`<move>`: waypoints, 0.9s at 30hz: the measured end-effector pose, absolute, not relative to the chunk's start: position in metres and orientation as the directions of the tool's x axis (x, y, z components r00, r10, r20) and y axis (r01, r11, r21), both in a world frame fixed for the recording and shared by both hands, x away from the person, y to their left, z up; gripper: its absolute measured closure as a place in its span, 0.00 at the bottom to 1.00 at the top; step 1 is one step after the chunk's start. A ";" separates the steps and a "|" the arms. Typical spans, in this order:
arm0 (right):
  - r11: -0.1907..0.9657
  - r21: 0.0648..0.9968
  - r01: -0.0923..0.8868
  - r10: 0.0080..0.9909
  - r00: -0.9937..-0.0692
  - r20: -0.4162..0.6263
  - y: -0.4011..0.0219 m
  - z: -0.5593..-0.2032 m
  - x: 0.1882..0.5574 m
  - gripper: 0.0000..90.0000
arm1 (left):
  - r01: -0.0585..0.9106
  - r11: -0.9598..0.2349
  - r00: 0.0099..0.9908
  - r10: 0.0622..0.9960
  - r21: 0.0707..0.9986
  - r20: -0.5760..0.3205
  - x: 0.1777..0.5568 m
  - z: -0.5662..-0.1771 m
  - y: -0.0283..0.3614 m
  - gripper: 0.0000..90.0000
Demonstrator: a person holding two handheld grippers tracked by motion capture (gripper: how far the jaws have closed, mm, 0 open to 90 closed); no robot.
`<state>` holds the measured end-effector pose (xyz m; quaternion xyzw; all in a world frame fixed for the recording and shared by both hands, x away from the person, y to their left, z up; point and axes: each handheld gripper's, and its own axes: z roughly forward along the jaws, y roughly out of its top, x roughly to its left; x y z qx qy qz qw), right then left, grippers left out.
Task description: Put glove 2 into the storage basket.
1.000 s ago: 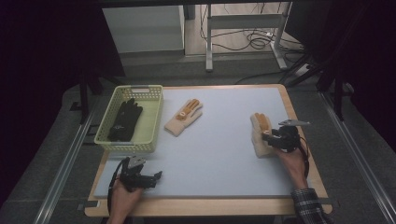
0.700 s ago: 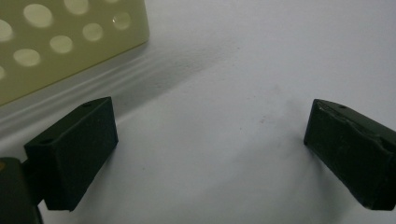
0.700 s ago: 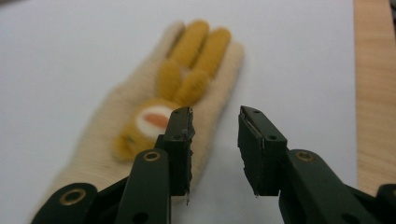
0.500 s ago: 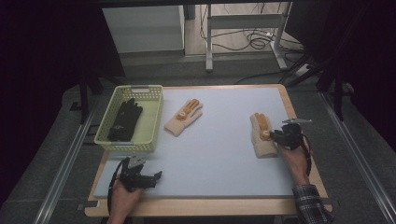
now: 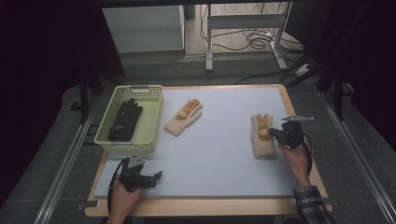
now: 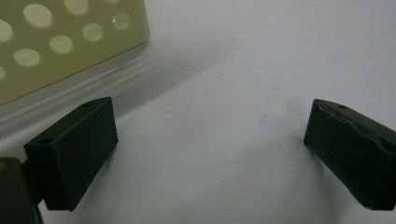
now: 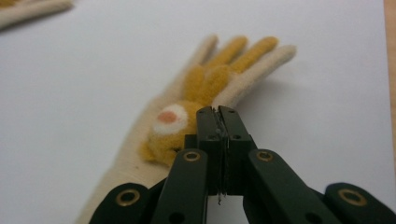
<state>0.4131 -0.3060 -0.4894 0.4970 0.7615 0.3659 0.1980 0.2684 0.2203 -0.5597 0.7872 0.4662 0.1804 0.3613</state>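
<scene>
A pale blue mat is covering a wooden table, and grey floor is showing around it, with metal rails at both sides, a white cabinet and a tangle of cables lying beyond the far edge. A yellow-green basket is sitting at the mat's far left corner, holding a black glove. Just beside the basket, 1 cream glove with orange patches is lying flat. A matching 2nd glove is lying near the mat's right edge, fingers pointing away from the person.

The right gripper is sitting with its jaws pressed together at that glove's edge, beside the round orange patch; whether any fabric is pinched between them cannot be told. The left gripper is resting low over bare mat near the basket's near corner, jaws spread wide with nothing between them.

Compared with 1 second ago, the right jaws have just been closing, having stood apart over the glove before. The left gripper, both cream gloves and the basket are lying as they were.
</scene>
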 end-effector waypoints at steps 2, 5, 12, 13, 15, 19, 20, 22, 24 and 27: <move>0.247 0.761 0.600 0.895 -0.441 0.058 -0.299 -0.480 0.409 0.97 | 0.604 -0.304 0.500 0.864 0.737 -0.053 0.268 -0.560 0.220 0.03; 0.263 0.765 0.587 0.885 -0.462 0.050 -0.285 -0.470 0.406 0.97 | 0.604 -0.304 0.500 0.864 0.737 -0.053 0.268 -0.560 0.220 0.03; 0.306 0.768 0.563 0.803 -0.586 0.109 -0.232 -0.467 0.404 0.83 | 0.604 -0.304 0.500 0.864 0.737 -0.053 0.268 -0.560 0.220 0.03; 0.324 0.770 0.551 0.782 -0.613 0.110 -0.221 -0.467 0.404 0.79 | 0.604 -0.304 0.500 0.864 0.737 -0.053 0.268 -0.560 0.220 0.03; 0.358 0.775 0.521 0.769 -0.635 0.072 -0.207 -0.464 0.401 0.76 | 0.603 -0.304 0.500 0.864 0.737 -0.052 0.268 -0.560 0.220 0.03; 0.393 0.769 0.505 0.777 -0.629 0.016 -0.205 -0.464 0.404 0.74 | 0.603 -0.304 0.500 0.865 0.738 -0.053 0.268 -0.560 0.220 0.04; 0.396 0.764 0.509 0.783 -0.622 0.008 -0.208 -0.467 0.406 0.72 | 0.603 -0.304 0.500 0.864 0.738 -0.053 0.268 -0.560 0.220 0.04; 0.387 0.759 0.523 0.795 -0.607 0.012 -0.214 -0.473 0.408 0.68 | 0.603 -0.304 0.500 0.864 0.737 -0.053 0.268 -0.560 0.220 0.03; 0.374 0.759 0.532 0.802 -0.597 0.024 -0.219 -0.480 0.410 0.64 | 0.603 -0.304 0.500 0.864 0.737 -0.053 0.268 -0.560 0.220 0.03; 0.353 0.766 0.537 0.798 -0.600 0.052 -0.225 -0.494 0.412 0.59 | 0.603 -0.305 0.500 0.864 0.737 -0.052 0.268 -0.560 0.220 0.03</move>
